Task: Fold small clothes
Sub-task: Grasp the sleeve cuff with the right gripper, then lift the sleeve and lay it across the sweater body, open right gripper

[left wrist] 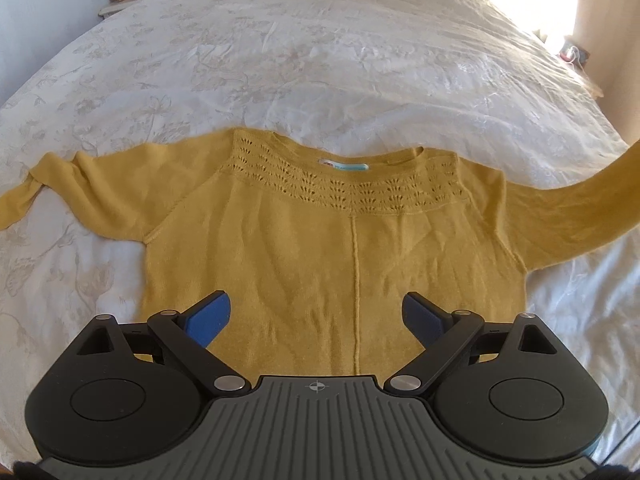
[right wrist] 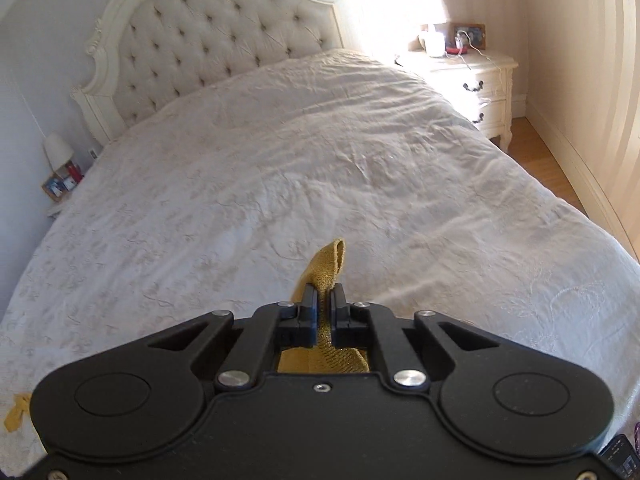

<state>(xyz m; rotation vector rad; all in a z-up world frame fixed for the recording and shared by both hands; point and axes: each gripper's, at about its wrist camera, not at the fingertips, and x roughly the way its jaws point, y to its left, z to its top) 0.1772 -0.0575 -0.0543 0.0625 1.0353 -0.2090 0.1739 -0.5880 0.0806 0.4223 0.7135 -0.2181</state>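
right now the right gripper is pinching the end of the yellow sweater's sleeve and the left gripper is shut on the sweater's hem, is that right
Not quite. The left gripper is open, its blue pads apart above the yellow sweater, as the left wrist view shows. The right gripper is indeed shut on the sleeve.

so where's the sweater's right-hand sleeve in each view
Left wrist view: the sleeve rises off the yellow sweater toward the right edge, lifted clear of the bedspread.
Right wrist view: its cuff sticks up at centre, pinched in the shut right claw.
Shared landmark: the tufted headboard.
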